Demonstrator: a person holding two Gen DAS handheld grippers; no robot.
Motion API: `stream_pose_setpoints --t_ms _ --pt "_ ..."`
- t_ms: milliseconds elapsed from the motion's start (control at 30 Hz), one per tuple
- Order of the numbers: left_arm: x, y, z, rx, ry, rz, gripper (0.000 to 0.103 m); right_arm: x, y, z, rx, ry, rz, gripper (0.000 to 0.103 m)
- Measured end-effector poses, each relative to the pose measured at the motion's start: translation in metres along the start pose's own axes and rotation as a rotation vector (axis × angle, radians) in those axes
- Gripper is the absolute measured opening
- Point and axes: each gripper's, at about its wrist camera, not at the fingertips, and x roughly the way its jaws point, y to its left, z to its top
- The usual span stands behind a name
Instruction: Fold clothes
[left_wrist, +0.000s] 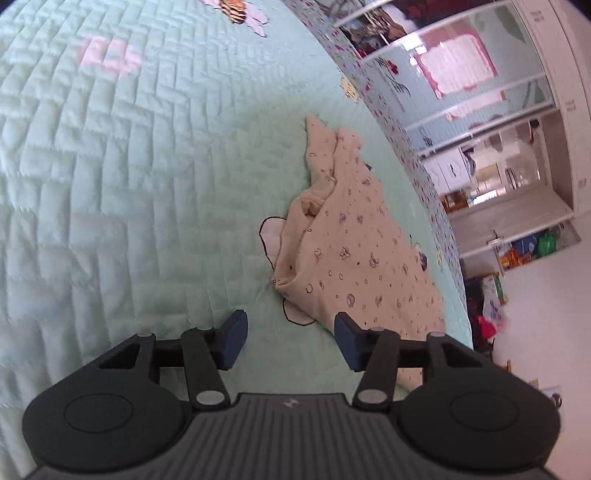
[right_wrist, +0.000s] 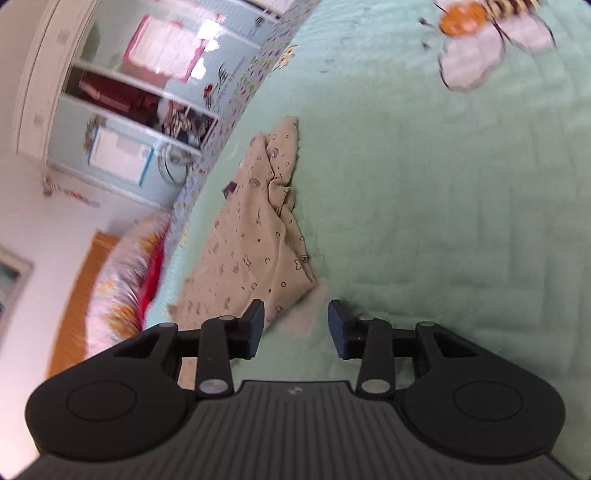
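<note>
A cream garment (left_wrist: 351, 240) with small dark prints lies crumpled on a mint-green quilted bedspread (left_wrist: 129, 203), near the bed's edge. My left gripper (left_wrist: 290, 338) is open and empty, hovering just short of the garment's near end, which lies ahead and to the right of its fingers. In the right wrist view the same garment (right_wrist: 255, 236) lies ahead and to the left. My right gripper (right_wrist: 295, 326) is open and empty, its left finger over the garment's near corner.
The bedspread (right_wrist: 443, 203) carries a stitched bee and flower (right_wrist: 476, 40). A patterned bed border (left_wrist: 399, 125) runs past the garment. Beyond the bed stand wardrobe shelves (left_wrist: 480, 92), a colourful pillow (right_wrist: 125, 273) and floor clutter (left_wrist: 491, 295).
</note>
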Motion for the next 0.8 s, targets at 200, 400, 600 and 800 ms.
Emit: stream_pose_setpoints --t_ms 200,400,600,800 --pt "0.025 -0.005 0.015 -0.188 0.002 -0.059 0.071 0.044 0.004 0.009 0.196 -0.064 0.067 0.045" --pt "0.037 -0.003 0.018 -0.272 -0.017 -0.076 0.007 0.06 0.019 0.011 0.17 -0.092 0.036 0.037" --pt "0.015 -0.008 0.01 -0.221 -0.048 -0.057 0.006 0.043 0.017 0.013 0.122 -0.087 -0.009 0.009" --pt "-0.034 -0.023 -0.009 -0.152 -0.013 -0.048 0.006 -0.015 0.033 0.003 0.108 -0.104 0.017 0.008"
